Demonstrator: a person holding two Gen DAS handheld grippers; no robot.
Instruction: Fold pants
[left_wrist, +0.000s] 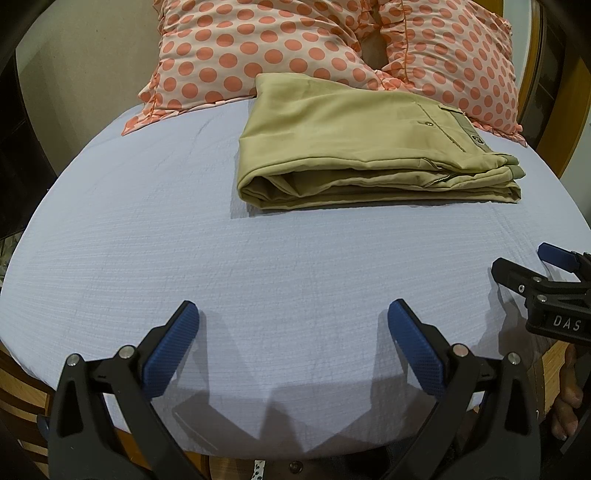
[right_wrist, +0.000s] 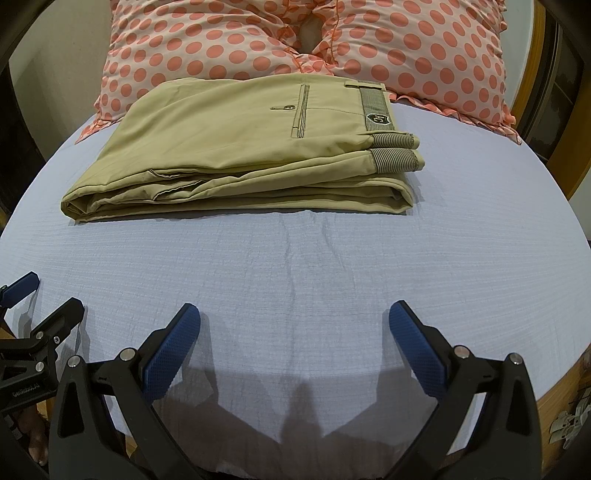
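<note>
While the left gripper (left_wrist: 293, 314) hangs low over the near part of the bed, its two blue fingers (left_wrist: 173, 347) stand wide apart and hold nothing. Its fingers point toward the pillows, with bare light blue sheet (left_wrist: 147, 229) under them. Farther back, the tan pants (left_wrist: 354, 147) lie folded up in a neat thick stack on the sheet, and their far edge touches the pillows (left_wrist: 258, 48). Those pillows are pale pink with orange dots, and they lean side by side at the head of the bed. A pocket with a small button (right_wrist: 289, 107) shows on top of the pants, and the striped waistband (right_wrist: 376, 107) sits at the right end of the stack. Over on the right, the right gripper (right_wrist: 294, 314) also hangs above the near sheet, well apart from the pants. Its blue fingers are spread wide too, with nothing between them. Both grippers sit near each other, side by side.
</note>
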